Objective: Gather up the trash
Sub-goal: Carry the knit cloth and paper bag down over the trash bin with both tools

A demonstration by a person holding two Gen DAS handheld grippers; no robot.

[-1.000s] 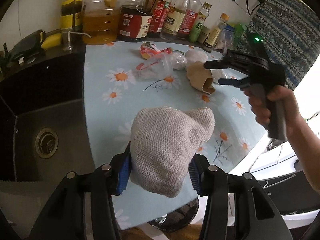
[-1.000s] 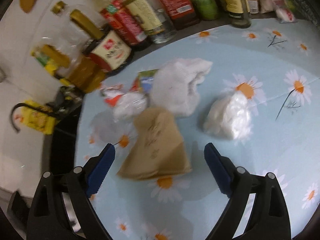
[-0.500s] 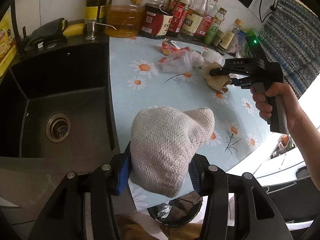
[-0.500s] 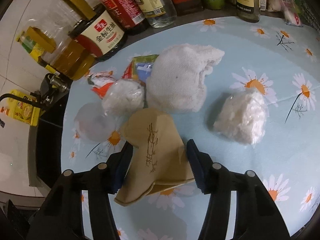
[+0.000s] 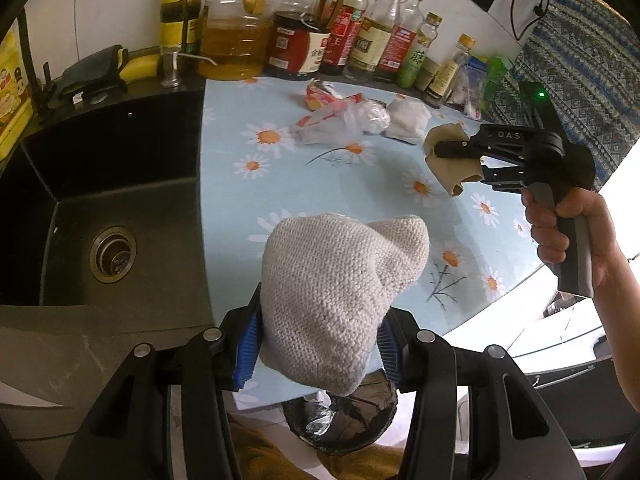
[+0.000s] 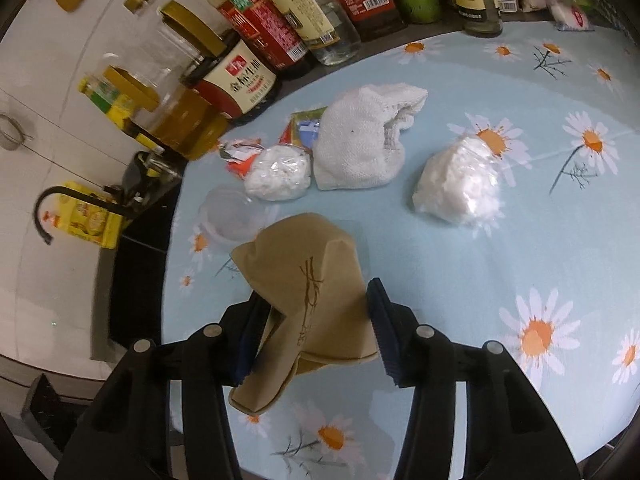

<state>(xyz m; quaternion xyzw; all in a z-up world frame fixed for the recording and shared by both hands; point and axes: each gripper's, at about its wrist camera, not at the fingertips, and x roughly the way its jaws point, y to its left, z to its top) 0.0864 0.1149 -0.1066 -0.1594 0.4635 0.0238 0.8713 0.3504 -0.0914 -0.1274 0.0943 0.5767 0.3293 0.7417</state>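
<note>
Collecting is under way: the left gripper (image 5: 318,344) has its fingers clamped on a grey knitted cloth (image 5: 336,292), held above the lined bin (image 5: 340,420) below the table (image 5: 360,184) edge. The right gripper (image 6: 316,332) is closing its fingers around the brown paper bag (image 6: 308,288) between them. Beyond that bag remain a white cloth (image 6: 360,144), two plastic-wrapped wads (image 6: 460,180) and wrappers (image 6: 240,156).
</note>
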